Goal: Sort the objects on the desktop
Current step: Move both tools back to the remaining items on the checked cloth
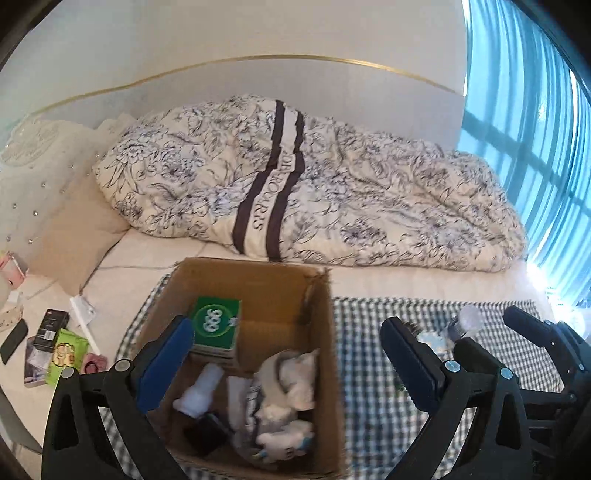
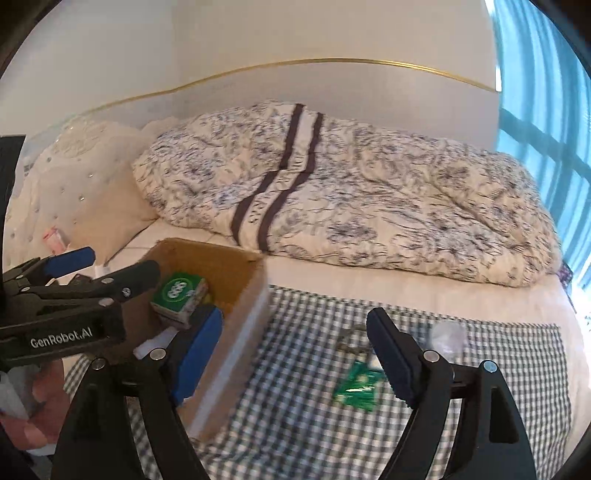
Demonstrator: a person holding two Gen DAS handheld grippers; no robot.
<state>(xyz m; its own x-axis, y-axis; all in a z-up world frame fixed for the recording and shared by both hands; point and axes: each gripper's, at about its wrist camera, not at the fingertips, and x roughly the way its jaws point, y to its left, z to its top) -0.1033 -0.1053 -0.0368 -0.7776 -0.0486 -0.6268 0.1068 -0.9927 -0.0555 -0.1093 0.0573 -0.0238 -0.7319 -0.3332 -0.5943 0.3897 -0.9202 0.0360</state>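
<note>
Left claw (image 1: 286, 363), spread and empty, above the cardboard box (image 1: 295, 291) on the bed's checked cloth (image 1: 388, 369); right claw (image 2: 295, 354), spread, over a green packet (image 2: 356, 386) mid-cloth.

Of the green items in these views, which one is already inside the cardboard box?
The green 999 box, standing at the back of the cardboard box. The green packet lies outside on the checked cloth; another green pack lies left of it.

Cream wall (image 1: 258, 33), bed with floral duvet (image 1: 332, 192), sunlit blue-curtained window (image 1: 535, 110).
</note>
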